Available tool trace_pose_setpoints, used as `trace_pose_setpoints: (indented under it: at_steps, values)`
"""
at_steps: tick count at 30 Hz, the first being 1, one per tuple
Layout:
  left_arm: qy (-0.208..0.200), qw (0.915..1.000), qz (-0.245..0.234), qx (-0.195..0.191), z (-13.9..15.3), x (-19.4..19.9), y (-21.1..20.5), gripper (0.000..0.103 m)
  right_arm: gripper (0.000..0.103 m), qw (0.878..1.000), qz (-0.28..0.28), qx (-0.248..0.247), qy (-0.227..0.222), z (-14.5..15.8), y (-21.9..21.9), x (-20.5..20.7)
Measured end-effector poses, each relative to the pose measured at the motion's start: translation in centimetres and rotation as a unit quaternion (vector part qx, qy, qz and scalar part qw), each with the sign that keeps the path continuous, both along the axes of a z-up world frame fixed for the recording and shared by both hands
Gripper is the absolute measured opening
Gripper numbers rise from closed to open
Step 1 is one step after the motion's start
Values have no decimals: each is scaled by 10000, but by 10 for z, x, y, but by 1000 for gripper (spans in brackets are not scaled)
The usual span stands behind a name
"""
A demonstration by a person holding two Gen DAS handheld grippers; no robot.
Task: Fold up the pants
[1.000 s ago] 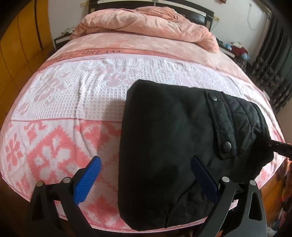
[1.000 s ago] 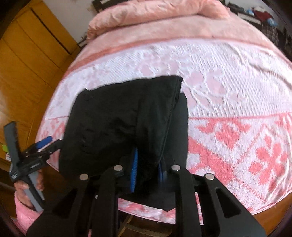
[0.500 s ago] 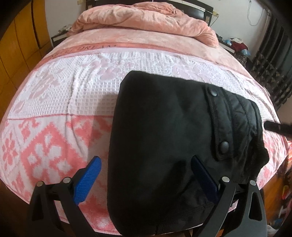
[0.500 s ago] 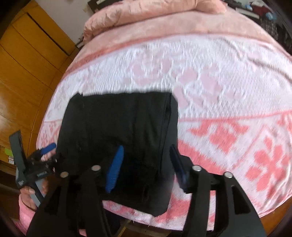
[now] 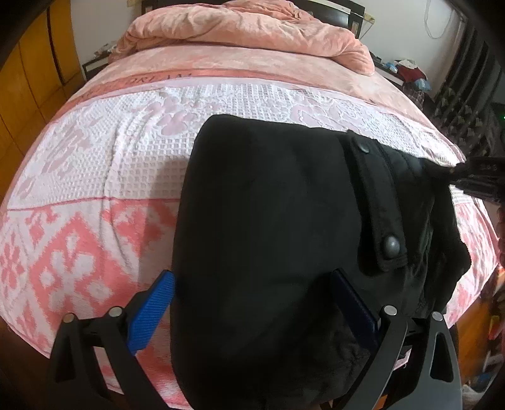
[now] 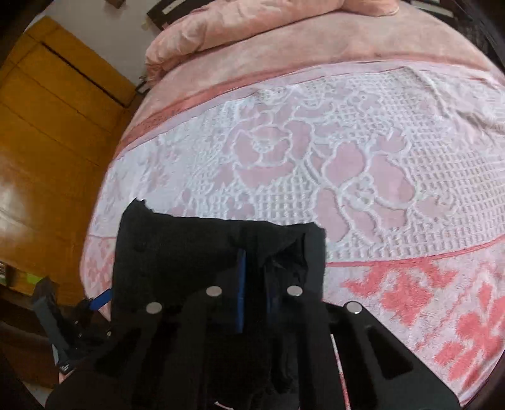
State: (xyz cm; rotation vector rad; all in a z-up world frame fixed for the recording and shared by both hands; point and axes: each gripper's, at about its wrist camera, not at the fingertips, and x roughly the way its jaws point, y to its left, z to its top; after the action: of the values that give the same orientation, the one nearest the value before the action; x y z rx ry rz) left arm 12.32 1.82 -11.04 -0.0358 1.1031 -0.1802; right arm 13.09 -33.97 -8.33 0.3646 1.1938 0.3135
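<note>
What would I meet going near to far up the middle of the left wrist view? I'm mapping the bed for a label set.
Black pants → white and pink patterned bedspread → crumpled pink blanket → dark headboard.
</note>
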Motion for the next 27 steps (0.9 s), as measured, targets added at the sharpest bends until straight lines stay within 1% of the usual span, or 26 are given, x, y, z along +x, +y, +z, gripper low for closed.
trace_pose_setpoints:
  at_steps: [3, 5, 6, 7, 9, 11, 12, 13, 14, 15, 17, 21, 25, 26, 27]
  values:
    - [-20, 10000, -4, 65, -2, 0, -3, 99, 9, 9991, -117, -218, 355, -22, 2, 6]
    - [-37, 9999, -46, 134, -1, -1, -4, 99, 10, 9991, -113, -222, 345, -28, 3, 4]
    - [-29, 9999, -58, 141, -1, -1, -4, 99, 13, 9993, -112, -196, 300, -27, 2, 2]
    - [-21, 9999, -64, 145, -1, -2, -2, 99, 20, 9994, -115, -159, 284, -26, 0, -1]
    - [-17, 9999, -47, 157, 2, -4, 0, 99, 29, 9996, -185, -88, 192, -18, -5, -10]
    - [-52, 9999, -48, 132, 5, -8, 3, 99, 29, 9998, -141, 1, 103, -8, -9, -26]
    - [-67, 9999, -39, 128, 6, -10, 4, 99, 33, 9999, -135, -17, 62, -2, -12, -38]
    - [-83, 9999, -34, 128, 7, -13, 5, 99, 41, 9999, -117, -58, 51, 1, -12, -45]
    - [-93, 9999, -42, 126, 8, -16, 6, 99, 46, 9999, -97, -130, 33, 4, -13, -57]
    - [-95, 9999, -48, 129, 9, -18, 6, 99, 53, 9998, -96, -201, 12, 6, -14, -70]
    - [-96, 9999, -57, 120, 9, -22, 6, 99, 54, 9997, -61, -232, 16, 6, -14, -86]
    - [-86, 9999, -79, 95, 8, -26, 3, 99, 54, 9998, -105, -46, 175, -4, -13, -110]
    - [-35, 9999, -68, 79, 5, -25, 0, 99, 54, 9994, -85, 149, 303, -15, -5, -115]
    - [-28, 10000, -63, 68, 4, -25, 0, 99, 54, 9990, -84, 259, 363, -19, -3, -113]
    - [-22, 10000, -51, 75, 3, -24, -1, 99, 51, 9986, -91, 326, 403, -22, -2, -112]
